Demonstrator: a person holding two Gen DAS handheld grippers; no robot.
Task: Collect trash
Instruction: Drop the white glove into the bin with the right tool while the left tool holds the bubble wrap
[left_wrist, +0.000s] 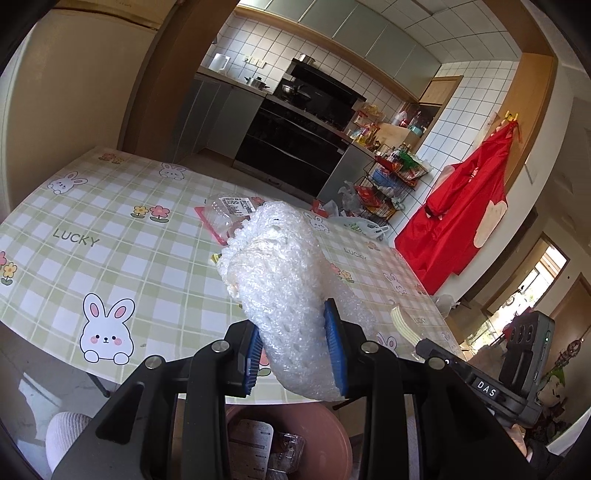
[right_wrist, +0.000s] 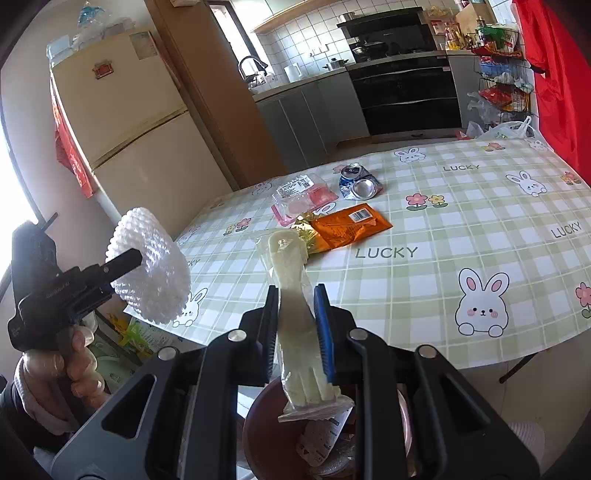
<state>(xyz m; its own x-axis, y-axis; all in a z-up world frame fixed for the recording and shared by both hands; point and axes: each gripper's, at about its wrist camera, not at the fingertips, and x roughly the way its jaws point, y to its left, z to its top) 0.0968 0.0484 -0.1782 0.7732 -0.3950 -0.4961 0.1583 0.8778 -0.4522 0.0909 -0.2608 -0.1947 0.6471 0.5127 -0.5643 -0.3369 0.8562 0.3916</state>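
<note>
My left gripper (left_wrist: 295, 354) is shut on a white foam net sleeve (left_wrist: 280, 273), held above the pink trash bin (left_wrist: 332, 424) at the table's edge; the sleeve also shows in the right wrist view (right_wrist: 151, 273). My right gripper (right_wrist: 295, 332) is shut on a pale plastic fork in a clear wrapper (right_wrist: 295, 314), over the same bin (right_wrist: 266, 435), which holds wrappers. On the table lie a clear plastic box (right_wrist: 303, 195), a crushed can (right_wrist: 360, 182) and an orange wrapper (right_wrist: 347, 229).
The table (right_wrist: 480, 229) has a green checked bunny cloth. A fridge (right_wrist: 129, 140) stands to the left, an oven (right_wrist: 406, 96) and counters behind. A wire rack (left_wrist: 391, 184) and a red apron (left_wrist: 461, 206) are beyond the table.
</note>
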